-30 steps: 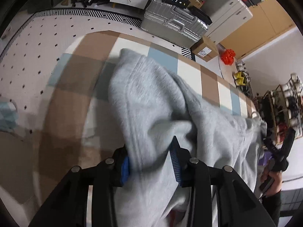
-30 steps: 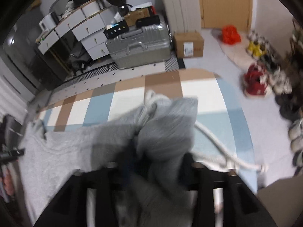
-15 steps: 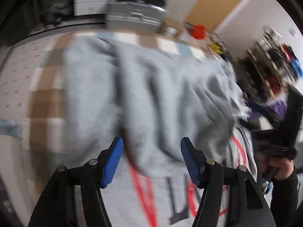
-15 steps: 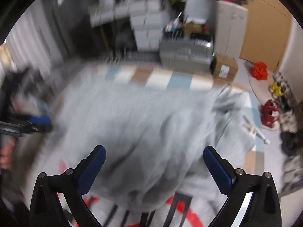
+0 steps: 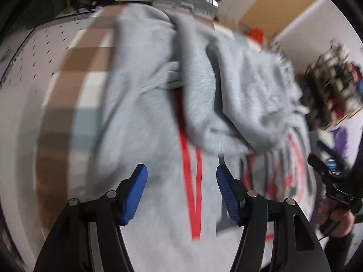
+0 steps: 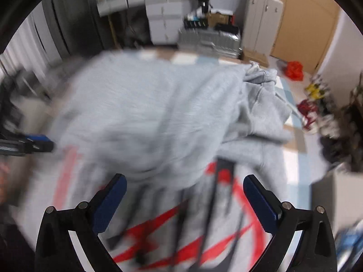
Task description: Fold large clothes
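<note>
The left gripper (image 5: 181, 190) stands with its blue pads (image 5: 133, 195) spread apart and nothing between them, poised just above the near part of the grey sweatshirt (image 5: 154, 122); whether the pads brush the cloth cannot be told through the blur. The right gripper (image 6: 183, 201) is spread wider still, its blue pads (image 6: 109, 201) also bare, over the red and dark printed lettering (image 6: 226, 181) on the near part of the same garment (image 6: 145, 104). In the left view the right gripper (image 5: 333, 181) shows at the right edge, held in a hand (image 5: 340, 217), and in the right view the left gripper (image 6: 34, 145) pokes in at the left edge. The sweatshirt lies spread across a checked brown, white and pale blue mat (image 5: 74, 72), with a fold of grey cloth doubled back toward the near side over the print, leaving red stripes (image 5: 192, 181) showing below it. A rumpled part with a white drawstring (image 6: 285, 102) lies at the far right corner. Bare mat runs along the left of the garment, and a strip shows at its right edge. Beyond the mat stand a silver suitcase (image 6: 208, 40), white drawers (image 6: 163, 20), a cardboard box (image 6: 254, 56), a pale cabinet (image 6: 263, 18) and a wooden door (image 6: 306, 22); shoes (image 6: 313, 90) sit on the floor at the right.
</note>
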### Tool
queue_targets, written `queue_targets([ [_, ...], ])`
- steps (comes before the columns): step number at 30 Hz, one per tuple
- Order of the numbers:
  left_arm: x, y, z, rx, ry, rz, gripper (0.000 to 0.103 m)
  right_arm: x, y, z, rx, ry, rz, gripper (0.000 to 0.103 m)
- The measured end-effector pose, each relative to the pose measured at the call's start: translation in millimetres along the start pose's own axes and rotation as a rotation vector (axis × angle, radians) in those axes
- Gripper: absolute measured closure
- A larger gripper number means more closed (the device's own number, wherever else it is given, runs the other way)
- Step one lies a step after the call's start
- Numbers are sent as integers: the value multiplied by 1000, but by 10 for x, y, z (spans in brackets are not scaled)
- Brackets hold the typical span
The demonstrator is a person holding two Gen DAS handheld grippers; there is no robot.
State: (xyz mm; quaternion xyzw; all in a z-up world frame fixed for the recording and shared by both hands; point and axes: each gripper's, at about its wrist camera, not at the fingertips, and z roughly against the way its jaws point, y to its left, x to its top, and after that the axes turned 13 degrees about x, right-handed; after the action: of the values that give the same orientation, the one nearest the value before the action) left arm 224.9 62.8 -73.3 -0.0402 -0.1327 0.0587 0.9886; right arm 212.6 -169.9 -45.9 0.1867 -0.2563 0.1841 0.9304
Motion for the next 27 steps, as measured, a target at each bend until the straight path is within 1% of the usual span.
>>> queue_targets([
  [1, -159, 112, 115, -5, -2, 14, 45, -113, 77, 200, 73, -56, -31, 0],
  [3, -489, 267, 274, -7, -15, 29, 44, -385, 234, 515, 221, -141, -55, 0],
  [5, -793, 377, 376, 22, -16, 28, 43, -643, 433, 731, 327, -228, -53, 0],
  [7, -1062, 441, 447, 52, -8, 28, 43, -887, 622, 882, 413, -310, -43, 0],
  [8, -1243, 535, 480, 50, -16, 35, 43, -1001, 749, 918, 450, -347, -34, 0],
  [10, -1549, 690, 520, 45, -15, 53, 43, -1195, 935, 964, 497, -401, -18, 0],
  [11, -1648, 709, 523, 47, -12, 58, 43, -1290, 1008, 976, 519, -420, -8, 0],
  [13, -1811, 747, 487, 54, 0, 58, 37, -1391, 1102, 977, 536, -434, 15, 0],
  [14, -1847, 743, 469, 62, 12, 55, 32, -1432, 1124, 997, 537, -432, 24, 0],
  [17, -1981, 800, 374, 75, 51, 80, 31, -1546, 1168, 1020, 565, -435, 34, 0],
  [20, -2108, 843, 282, 36, 123, 106, 31, -1625, 1146, 1007, 556, -424, 25, 0],
  [23, -2238, 849, 273, 42, 127, 114, 31, -1685, 1108, 982, 536, -411, 16, 0],
  [27, -2328, 913, 171, 44, 154, 153, 31, -1720, 1106, 1011, 557, -416, 14, 0],
])
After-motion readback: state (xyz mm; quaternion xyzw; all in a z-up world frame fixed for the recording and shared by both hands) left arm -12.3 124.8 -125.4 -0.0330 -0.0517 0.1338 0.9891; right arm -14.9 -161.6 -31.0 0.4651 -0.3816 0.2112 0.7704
